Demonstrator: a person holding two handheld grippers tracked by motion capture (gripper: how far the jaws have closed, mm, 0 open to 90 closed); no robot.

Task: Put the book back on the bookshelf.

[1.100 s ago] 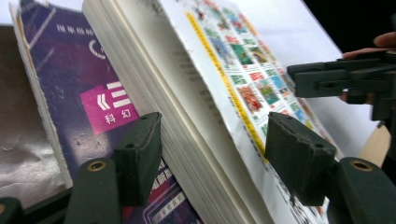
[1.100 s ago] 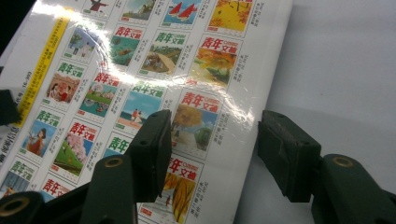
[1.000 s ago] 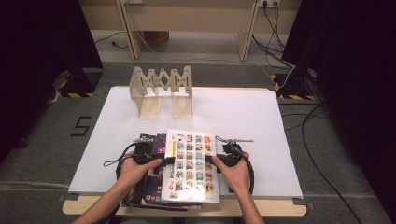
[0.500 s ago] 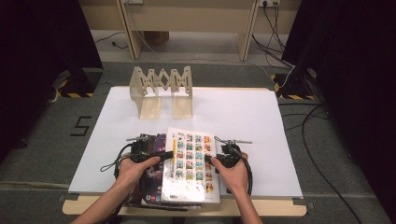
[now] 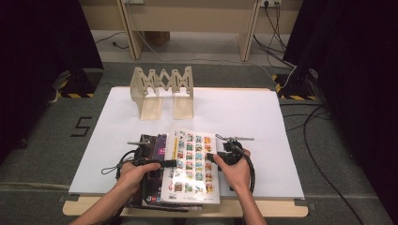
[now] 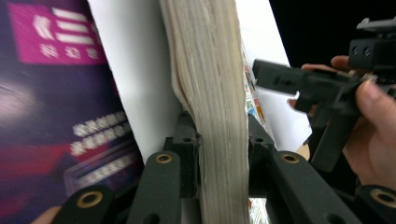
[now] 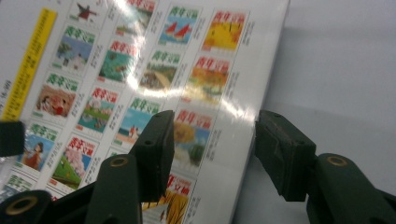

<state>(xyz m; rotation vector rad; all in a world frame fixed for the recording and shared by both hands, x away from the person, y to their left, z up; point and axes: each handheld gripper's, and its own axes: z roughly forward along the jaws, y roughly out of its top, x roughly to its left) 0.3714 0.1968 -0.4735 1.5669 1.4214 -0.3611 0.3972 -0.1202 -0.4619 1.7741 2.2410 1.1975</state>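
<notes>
A thick book (image 5: 192, 166) with a cover of small colourful pictures lies on a purple book (image 5: 157, 150) near the table's front edge. My left gripper (image 5: 171, 163) is at its left edge. In the left gripper view the jaws (image 6: 222, 140) have just been closing, and their pads now press both sides of the cream page block (image 6: 210, 70). My right gripper (image 5: 210, 156) is at the book's right side. Its jaws (image 7: 215, 154) stand open, one over the glossy cover (image 7: 140, 70), the other past the edge over the table (image 7: 345, 70).
A wooden folding rack (image 5: 163, 91) stands at the back left of the white table top (image 5: 244, 112). The purple book's cover (image 6: 51, 93) lies beside the left jaws. Dark floor, cables and table legs surround the table.
The left gripper's jaws have closed in on the left edge of the picture-cover book. Both hands have stayed in about the same place.
</notes>
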